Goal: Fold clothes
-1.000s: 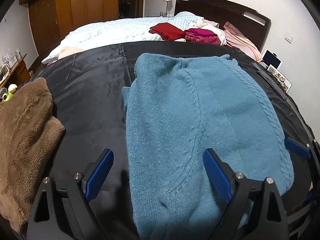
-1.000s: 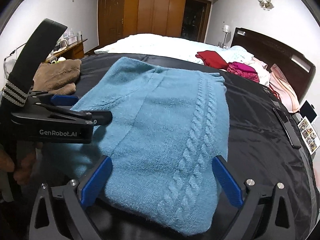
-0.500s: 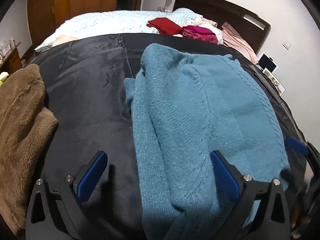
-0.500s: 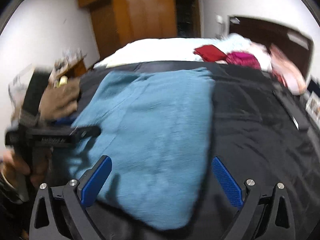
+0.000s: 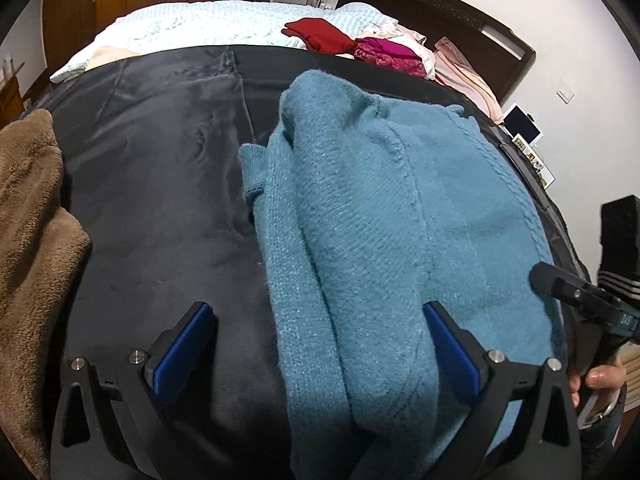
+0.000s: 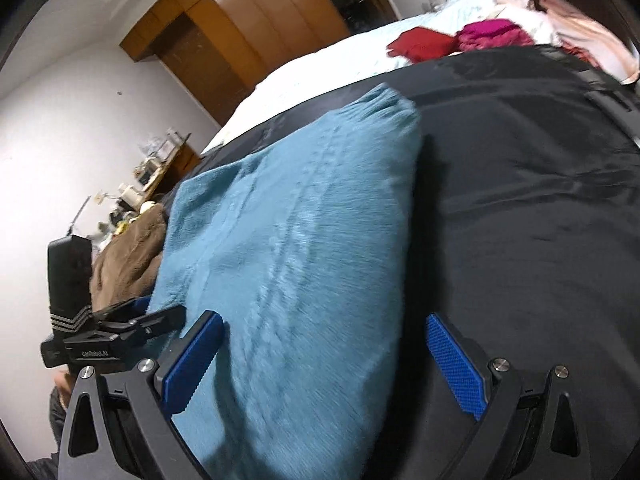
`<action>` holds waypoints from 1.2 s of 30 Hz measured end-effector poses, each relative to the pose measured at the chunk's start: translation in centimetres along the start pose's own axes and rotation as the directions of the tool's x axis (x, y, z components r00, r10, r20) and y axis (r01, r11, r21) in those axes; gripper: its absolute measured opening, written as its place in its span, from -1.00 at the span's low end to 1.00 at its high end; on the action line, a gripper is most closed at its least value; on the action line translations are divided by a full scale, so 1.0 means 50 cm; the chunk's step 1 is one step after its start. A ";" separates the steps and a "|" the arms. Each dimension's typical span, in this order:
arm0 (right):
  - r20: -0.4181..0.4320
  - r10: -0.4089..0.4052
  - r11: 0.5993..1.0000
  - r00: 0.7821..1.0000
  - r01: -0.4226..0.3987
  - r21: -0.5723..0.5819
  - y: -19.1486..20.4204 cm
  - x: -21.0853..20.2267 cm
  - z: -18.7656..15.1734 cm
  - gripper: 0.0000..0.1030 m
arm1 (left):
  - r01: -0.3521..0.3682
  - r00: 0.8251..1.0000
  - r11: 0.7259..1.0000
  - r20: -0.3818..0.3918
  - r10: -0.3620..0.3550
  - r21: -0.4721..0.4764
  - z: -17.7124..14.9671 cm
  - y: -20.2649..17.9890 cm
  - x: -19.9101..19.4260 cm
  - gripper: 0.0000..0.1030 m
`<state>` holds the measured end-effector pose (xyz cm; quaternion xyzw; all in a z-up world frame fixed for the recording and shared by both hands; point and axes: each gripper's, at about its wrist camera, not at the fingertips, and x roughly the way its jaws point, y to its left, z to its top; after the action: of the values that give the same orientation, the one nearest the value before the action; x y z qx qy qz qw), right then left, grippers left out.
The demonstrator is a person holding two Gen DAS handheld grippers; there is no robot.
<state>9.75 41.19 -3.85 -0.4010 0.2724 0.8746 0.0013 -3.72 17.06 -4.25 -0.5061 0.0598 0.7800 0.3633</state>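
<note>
- Teal knit sweater point(image 5: 384, 240): folded lengthwise into a long bundle, lying on the black sheet point(image 5: 160, 184) of the bed, running from the near edge toward the far side. Soft, slightly fuzzy knit; a cable-stitch band along the right edge, a raised seam line down the middle, a ribbed cuff or hem poking out at the left side. Far end bunched and humped up; left edge stacked in several rolled layers.
- Left hand-held gripper point(image 5: 316, 344): released, blue pads spread wide, poised over the near left part of the sweater; the stacked left edge between the pads, not pinched; whether the right pad brushes the knit cannot be told.
- Right hand-held gripper point(image 6: 324, 360): released, blue pads wide apart, straddling the near right edge of the sweater, no pad pressing on it; view tilted and blurred.
- Brown fleece garment point(image 5: 32, 248): heaped at the left of the sheet, well apart from the sweater.
- Red garment point(image 5: 320, 34) and magenta garment point(image 5: 384, 54): piled at the far end of the bed, by the dark headboard point(image 5: 440, 12).
- Light patterned bedcover point(image 5: 200, 24): across the far part of the bed, beyond the black sheet.
</note>
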 end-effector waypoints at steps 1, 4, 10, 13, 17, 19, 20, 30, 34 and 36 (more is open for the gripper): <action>-0.010 0.017 1.000 1.000 -0.017 -0.008 0.004 0.009 0.001 0.98 | 0.002 1.000 1.000 -0.003 -0.002 0.003 0.000 0.000 0.001 1.00; -0.018 0.027 0.998 0.999 -0.028 -0.054 0.018 0.028 0.001 0.79 | 0.010 1.000 1.000 -0.016 -0.010 0.004 0.002 0.001 0.004 1.00; 0.035 0.015 0.999 0.999 -0.014 -0.048 0.000 -0.009 0.008 0.15 | 0.025 0.998 0.999 -0.052 -0.023 0.024 0.011 -0.024 0.014 1.00; 0.073 -0.033 0.997 0.997 0.038 -0.072 -0.005 -0.045 0.014 0.10 | 0.014 0.998 0.997 -0.064 -0.009 0.075 0.022 -0.072 0.028 1.00; 0.142 -0.128 0.987 0.981 0.141 -0.083 -0.034 -0.113 0.027 0.07 | 0.011 0.997 0.986 -0.074 0.002 0.169 0.044 -0.170 0.062 1.00; 0.172 -0.188 0.977 0.967 0.202 -0.068 -0.064 -0.149 0.032 0.07 | 0.013 0.997 0.977 -0.074 0.003 0.214 0.058 -0.226 0.083 1.00; 0.182 -0.213 0.972 0.960 0.226 -0.058 -0.078 -0.165 0.033 0.07 | 0.016 0.997 0.971 -0.074 0.002 0.237 0.066 -0.256 0.095 1.00; 0.257 -0.445 0.894 0.858 0.443 0.066 -0.259 -0.287 0.068 0.07 | 0.041 0.998 0.939 -0.053 -0.024 0.342 0.139 -0.499 0.207 0.98; 0.245 -0.473 0.881 0.847 0.455 0.129 -0.337 -0.303 0.070 0.07 | 0.073 0.996 0.943 -0.062 -0.056 0.324 0.162 -0.541 0.243 0.98; 0.236 -0.472 0.881 0.849 0.449 0.146 -0.364 -0.306 0.063 0.08 | 0.086 0.995 0.947 -0.066 -0.069 0.308 0.165 -0.552 0.256 0.99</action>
<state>21.91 61.49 -0.07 -0.3336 0.2027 0.8819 0.2644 4.55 47.45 -3.38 -0.4654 0.1716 0.7320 0.4671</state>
